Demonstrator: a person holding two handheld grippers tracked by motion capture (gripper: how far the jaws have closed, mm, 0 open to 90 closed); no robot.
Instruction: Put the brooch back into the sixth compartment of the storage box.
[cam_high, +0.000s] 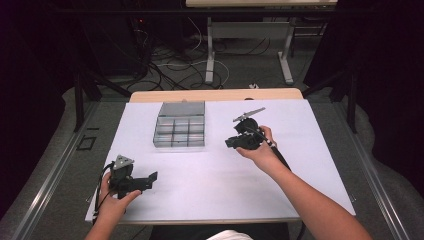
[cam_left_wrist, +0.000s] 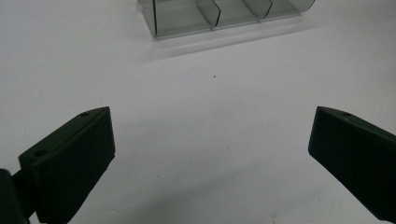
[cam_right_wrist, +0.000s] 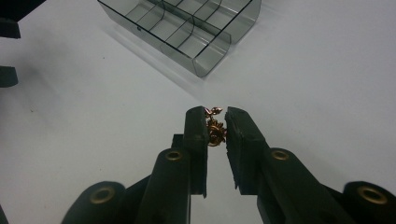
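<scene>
On the white counter (cam_high: 210, 175) sits a clear grey box (cam_high: 180, 131) with many little rooms inside. Right beside the box, a bit above the counter, is the right claw (cam_right_wrist: 216, 128). Its two black jaws are squeezed tight on a small gold trinket (cam_right_wrist: 215, 130), which pokes out at the tips. It looks bumpy and shiny, but it is too small to tell what it is. Near the front left corner of the counter is the left claw (cam_left_wrist: 210, 140). Its jaws are spread wide apart with nothing between them.
</scene>
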